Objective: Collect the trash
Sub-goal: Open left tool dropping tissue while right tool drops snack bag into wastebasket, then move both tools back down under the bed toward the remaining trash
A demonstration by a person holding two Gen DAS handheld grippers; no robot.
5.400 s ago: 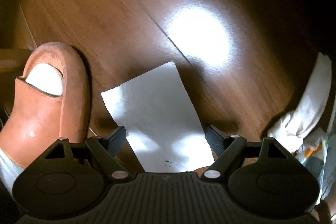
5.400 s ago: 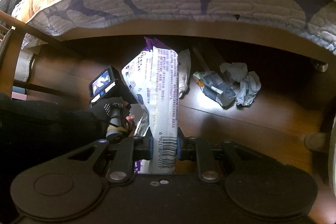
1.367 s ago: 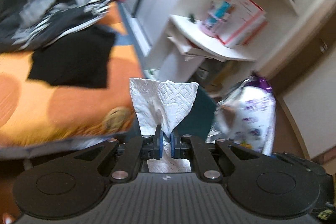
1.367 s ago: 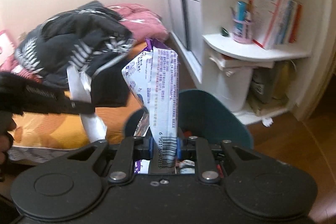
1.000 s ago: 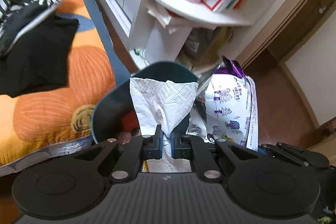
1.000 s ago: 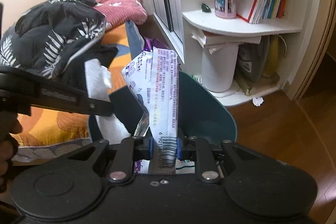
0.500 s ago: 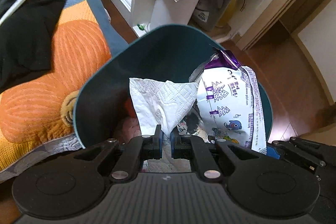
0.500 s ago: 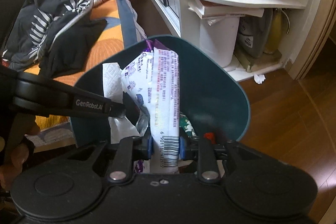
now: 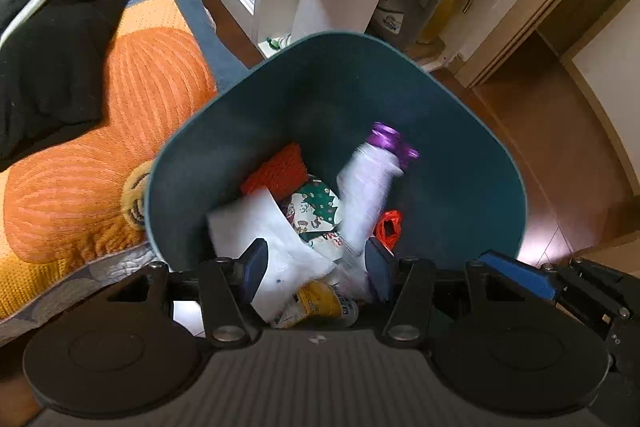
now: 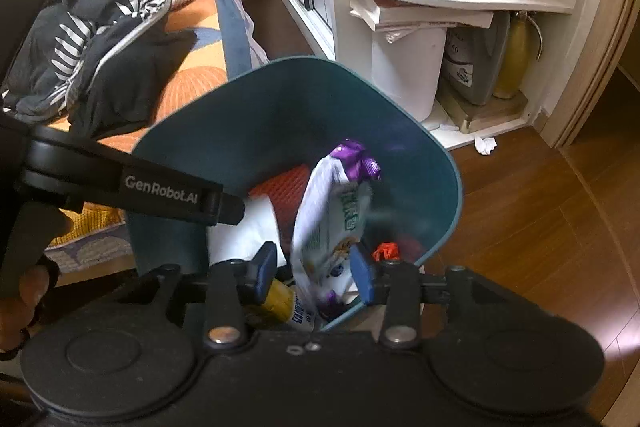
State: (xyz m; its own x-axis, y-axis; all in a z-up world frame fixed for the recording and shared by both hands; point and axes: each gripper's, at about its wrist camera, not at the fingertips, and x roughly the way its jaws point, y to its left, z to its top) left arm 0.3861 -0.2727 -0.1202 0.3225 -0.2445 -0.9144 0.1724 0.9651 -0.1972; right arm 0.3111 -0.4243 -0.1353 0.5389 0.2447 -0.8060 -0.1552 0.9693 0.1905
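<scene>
Over teal bin [image 9: 472, 131]: both grippers' fingers just opened wide, nothing gripped; tissue [image 9: 276, 227] & snack bag [image 10: 336, 223] dropping. Light, soft, crinkly; pinch an edge.

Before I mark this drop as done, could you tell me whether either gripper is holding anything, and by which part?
Nothing is held. Both grippers' fingers have just been opening; the left gripper has released the paper towel and the right gripper the snack bag into the bin.

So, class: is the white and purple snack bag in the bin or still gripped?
In the bin, released: the snack bag drops blurred between the right tool's just-opened jaws.
</scene>
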